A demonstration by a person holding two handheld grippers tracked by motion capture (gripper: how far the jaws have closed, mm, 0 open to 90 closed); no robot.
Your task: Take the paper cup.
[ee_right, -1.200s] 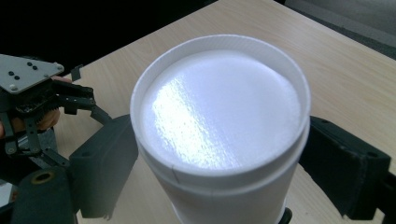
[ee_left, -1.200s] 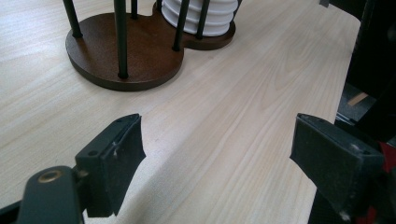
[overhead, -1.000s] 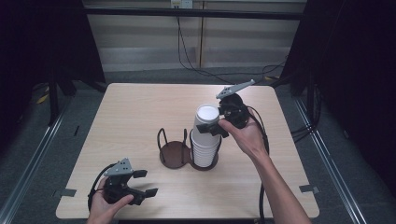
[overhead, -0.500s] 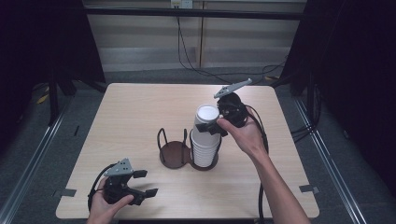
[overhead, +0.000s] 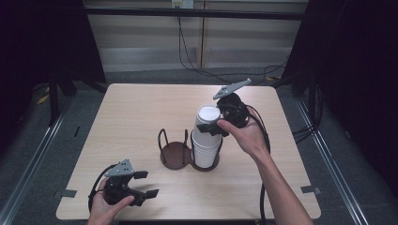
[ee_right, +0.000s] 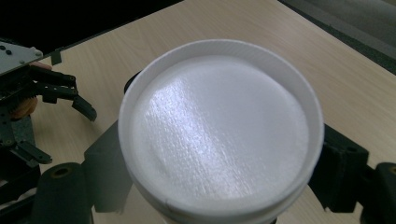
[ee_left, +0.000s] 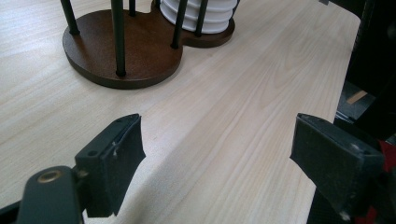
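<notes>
step: lift top cup (overhead: 208, 118) off stack (overhead: 205, 149) | right gripper (overhead: 221, 123) jaws pinch it, bench centre, holder's (overhead: 174, 154) 3 o'clock | left gripper (overhead: 146, 183) jaws spread, 7 o'clock | advice: pull straight up

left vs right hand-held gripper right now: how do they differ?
The left hand-held gripper sits low at the table's near edge with open jaws and nothing between them; the right hand-held gripper is raised at the top of the white cup stack, jaws on either side of the top cup. The left is apart from the wooden holder; the right is above it. Both are black, each in one hand.
</notes>
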